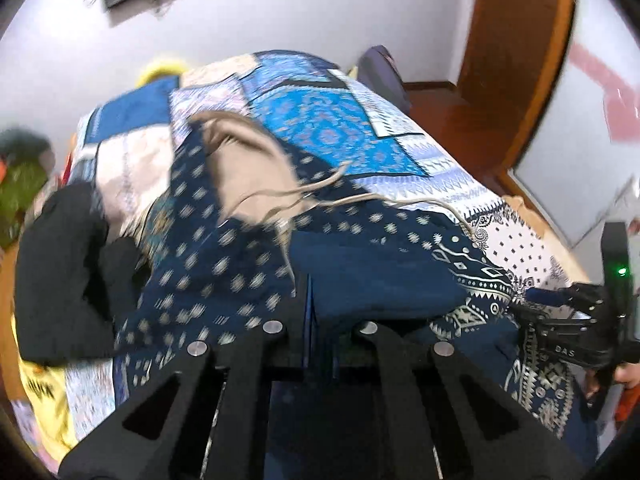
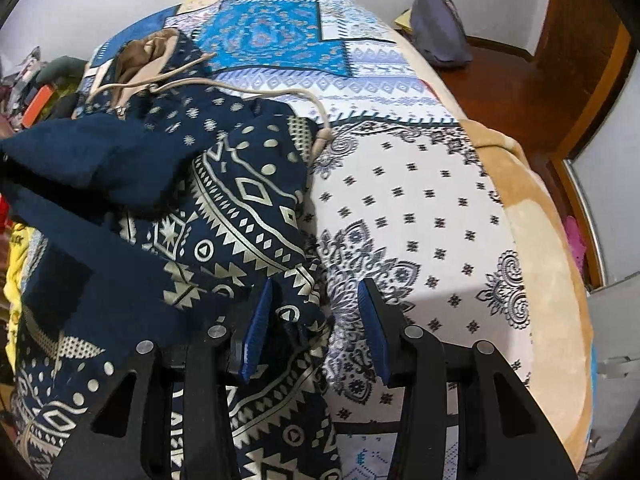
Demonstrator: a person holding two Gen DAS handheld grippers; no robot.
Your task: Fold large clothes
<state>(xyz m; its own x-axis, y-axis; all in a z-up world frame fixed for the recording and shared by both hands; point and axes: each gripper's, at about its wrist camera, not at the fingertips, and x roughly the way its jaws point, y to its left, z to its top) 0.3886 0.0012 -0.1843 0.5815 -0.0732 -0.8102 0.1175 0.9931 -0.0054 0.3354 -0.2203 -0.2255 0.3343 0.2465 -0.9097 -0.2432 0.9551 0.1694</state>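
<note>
A navy hoodie with a white geometric print [image 2: 224, 216] lies rumpled on the bed, its beige-lined hood [image 1: 240, 168] and drawstrings toward the far end. In the left wrist view my left gripper [image 1: 320, 316] is shut on a plain navy fold of the hoodie [image 1: 372, 276]. In the right wrist view my right gripper [image 2: 316, 316] is open, its blue pads [image 2: 256, 332] astride the hoodie's edge, which lies loose between them. The right gripper also shows in the left wrist view [image 1: 568, 320] at the hoodie's right edge.
The bed has a blue and white patchwork cover [image 2: 420, 208] over a tan blanket [image 2: 560, 272]. A black garment [image 1: 60, 272] and yellow clothes [image 1: 52, 408] lie at the left. A grey-blue cushion [image 2: 440, 28] and a wooden floor are at the far right.
</note>
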